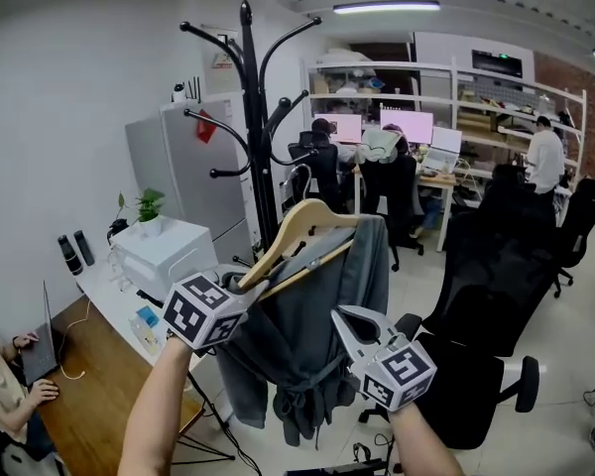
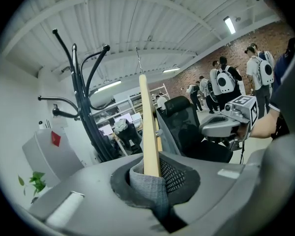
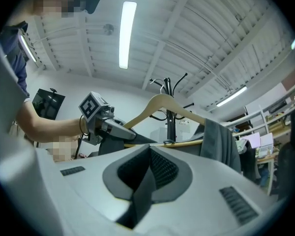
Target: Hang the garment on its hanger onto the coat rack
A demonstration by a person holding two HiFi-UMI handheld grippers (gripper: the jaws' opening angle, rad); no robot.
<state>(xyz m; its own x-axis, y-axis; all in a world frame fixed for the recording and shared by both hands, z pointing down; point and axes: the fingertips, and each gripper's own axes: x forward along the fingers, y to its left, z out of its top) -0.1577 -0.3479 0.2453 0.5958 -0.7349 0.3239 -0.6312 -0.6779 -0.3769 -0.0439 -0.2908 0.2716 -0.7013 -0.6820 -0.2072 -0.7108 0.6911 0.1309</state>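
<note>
A tall black coat rack (image 1: 253, 117) with curved arms stands ahead, left of centre. In front of it hangs a wooden hanger (image 1: 302, 228) that carries a dark grey garment (image 1: 312, 335); its metal hook (image 1: 299, 178) is close to the rack's pole. My left gripper (image 1: 250, 288) is shut on the hanger's left end and the cloth over it; the wooden arm (image 2: 150, 132) rises from its jaws (image 2: 155, 178). My right gripper (image 1: 342, 317) sits lower right, shut on a fold of the garment (image 3: 143, 191). The right gripper view shows the hanger (image 3: 162, 104) and the left gripper (image 3: 101, 122).
A grey fridge (image 1: 178, 167) and a white box (image 1: 164, 251) stand left of the rack. A wooden desk (image 1: 89, 385) with a seated person lies at the lower left. Black office chairs (image 1: 486, 296) fill the right, and people sit at desks (image 1: 416, 162) behind.
</note>
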